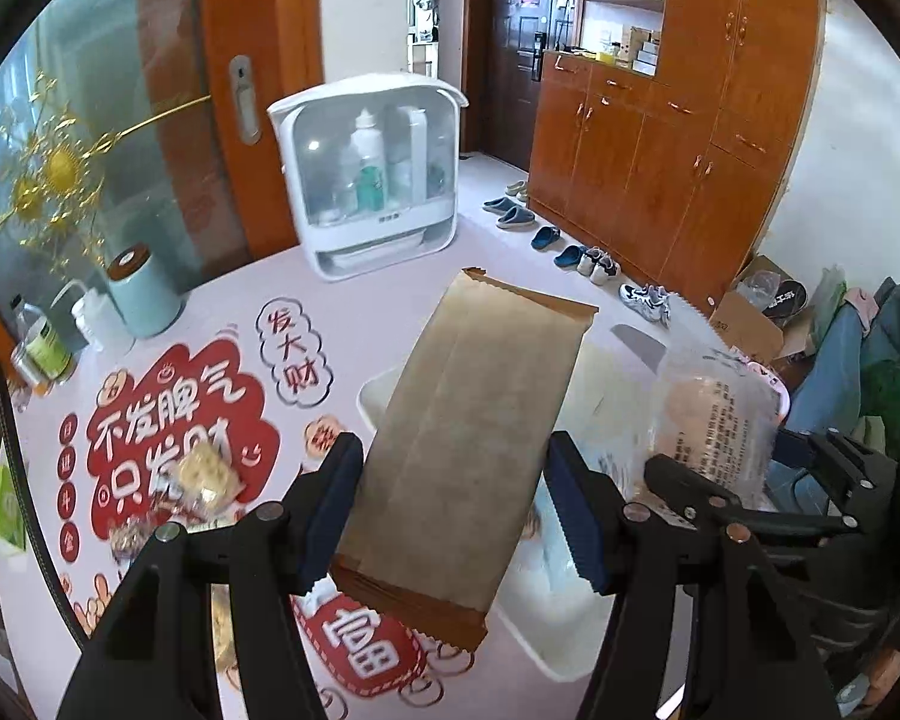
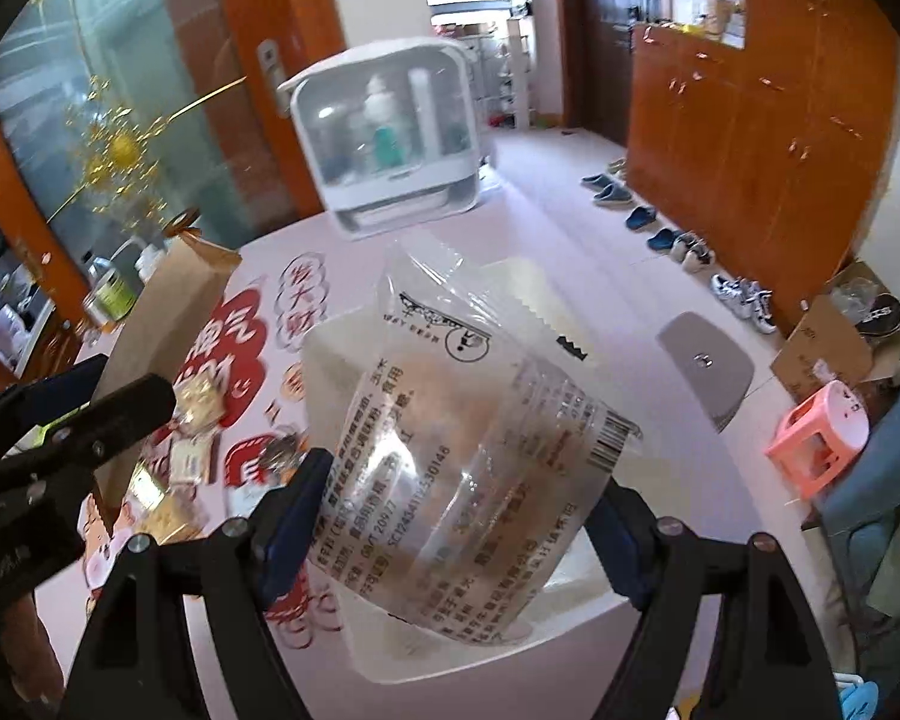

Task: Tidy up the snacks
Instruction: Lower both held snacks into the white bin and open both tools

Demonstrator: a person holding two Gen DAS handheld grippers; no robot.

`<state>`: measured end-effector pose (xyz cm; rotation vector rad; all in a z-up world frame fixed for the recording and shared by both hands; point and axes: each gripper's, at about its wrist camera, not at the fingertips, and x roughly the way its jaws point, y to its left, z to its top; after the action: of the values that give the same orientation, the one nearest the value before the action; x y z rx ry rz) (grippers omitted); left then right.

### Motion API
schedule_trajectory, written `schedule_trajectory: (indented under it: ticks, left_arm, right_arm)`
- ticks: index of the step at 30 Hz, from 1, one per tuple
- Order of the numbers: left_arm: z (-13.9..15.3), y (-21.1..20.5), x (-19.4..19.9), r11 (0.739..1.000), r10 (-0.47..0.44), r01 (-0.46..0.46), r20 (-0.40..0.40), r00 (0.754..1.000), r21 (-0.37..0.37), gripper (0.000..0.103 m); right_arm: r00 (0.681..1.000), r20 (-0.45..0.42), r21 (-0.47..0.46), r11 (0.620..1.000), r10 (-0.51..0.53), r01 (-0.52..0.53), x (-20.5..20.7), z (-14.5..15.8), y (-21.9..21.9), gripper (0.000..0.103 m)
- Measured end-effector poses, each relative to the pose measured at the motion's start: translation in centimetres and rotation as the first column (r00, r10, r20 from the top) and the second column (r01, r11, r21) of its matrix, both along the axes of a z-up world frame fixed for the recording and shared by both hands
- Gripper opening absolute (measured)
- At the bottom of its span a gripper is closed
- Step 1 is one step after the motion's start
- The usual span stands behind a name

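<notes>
Kraft-paper snack pack (image 1: 462, 450) sits clamped between the blue pads of the left gripper (image 1: 455, 507), long axis running away from the camera, far crimped end tilted up and off to the right. Near crimped end sticks out below the pads, toward the camera. Both pads press on the pack's long edges.

Right gripper (image 2: 450, 525) is clamped on a clear plastic snack bag (image 2: 462, 456), printed text and barcode facing the camera. Bag bulges between the pads and its serrated top edge points away from the gripper. Contents look like something pale and round, though glare on the film makes that hard to confirm.

White bin (image 2: 342, 354) lies directly beyond and under the right gripper; in the left wrist view the same bin (image 1: 373, 391) shows just behind the kraft pack. Both held items hang above the table (image 1: 360, 312), not touching it.

Loose snacks (image 1: 207, 477) lie on the red-printed table mat, left of the left gripper. White cosmetics case (image 1: 369, 174) stands well ahead of both grippers at the table's far edge.
</notes>
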<state>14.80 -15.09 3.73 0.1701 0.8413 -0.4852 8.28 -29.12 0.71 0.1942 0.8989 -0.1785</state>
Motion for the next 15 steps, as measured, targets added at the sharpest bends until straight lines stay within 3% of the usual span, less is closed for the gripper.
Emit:
schedule_trajectory:
  ticks: [15]
  left_arm:
    - [-2.3,-6.7,5.4,0.999,-0.029,0.030,-0.015,0.999,0.039,0.061]
  right_arm:
    - [0.997,0.049,-0.103,0.993,-0.058,0.063,1.4,0.9,-3.4,0.082]
